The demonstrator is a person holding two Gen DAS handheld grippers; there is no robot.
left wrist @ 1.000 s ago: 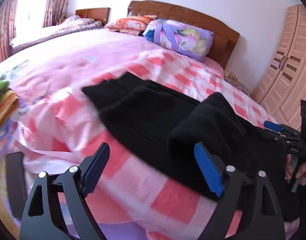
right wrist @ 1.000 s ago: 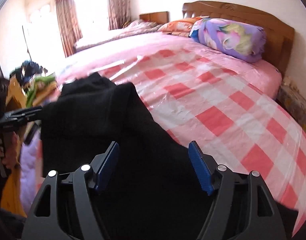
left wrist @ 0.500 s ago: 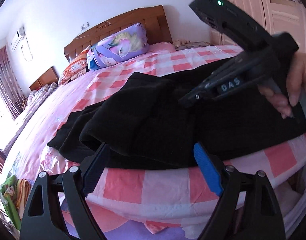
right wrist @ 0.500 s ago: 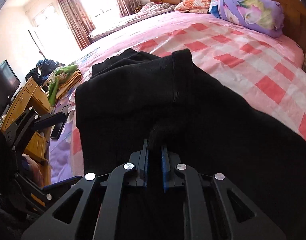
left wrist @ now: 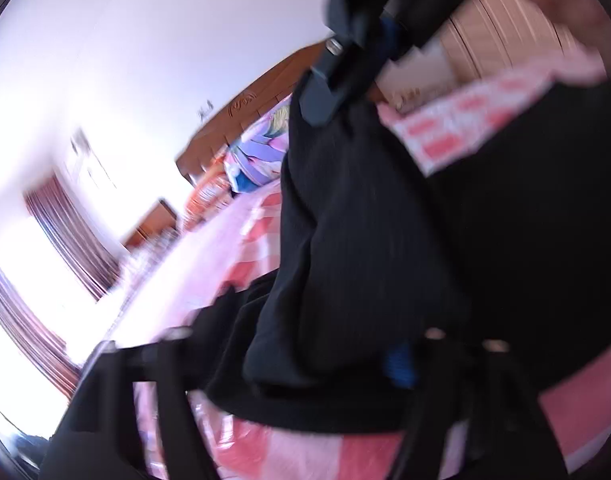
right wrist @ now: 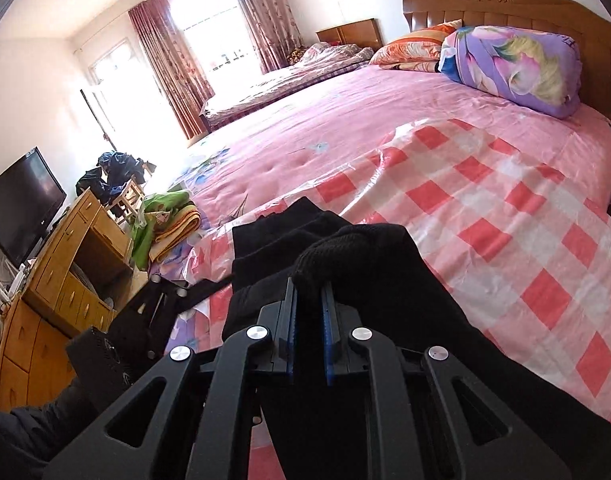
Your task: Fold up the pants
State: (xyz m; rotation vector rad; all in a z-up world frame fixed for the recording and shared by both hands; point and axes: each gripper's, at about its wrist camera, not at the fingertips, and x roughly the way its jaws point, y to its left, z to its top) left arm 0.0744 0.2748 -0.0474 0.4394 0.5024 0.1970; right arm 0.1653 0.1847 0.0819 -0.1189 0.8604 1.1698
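Right gripper (right wrist: 308,312) has its jaws pressed in tight on a bunched fold of the black pants (right wrist: 357,280), blue pads squeezing the cloth between them. The pants lie along the near edge of the bed (right wrist: 305,148), on a pink-and-white checked sheet (right wrist: 505,216), with the clamped fold raised above the rest of the fabric. The far trouser end reaches just short of the sheet's left border.

Left gripper (right wrist: 157,312) shows low at the left of the right wrist view, off the bed's corner, beside the pants' edge. Its own camera is badly smeared: the left gripper (left wrist: 289,356) has dark cloth draped across the pants (left wrist: 365,220) between its arms, one blue pad peeks out at the right, and whether the jaws are spread or pinching I cannot tell. The right gripper (left wrist: 345,36) hangs at the top of that view with cloth dropping from it.

Room to work: the whole far side of the bed past the sheet is bare pink quilt, up to a floral bolster (right wrist: 513,68) at the headboard (right wrist: 505,4). Left of the bed it is tight: a wooden bench (right wrist: 65,264) with a TV (right wrist: 21,200), and folded blankets (right wrist: 165,224) stacked near the corner.
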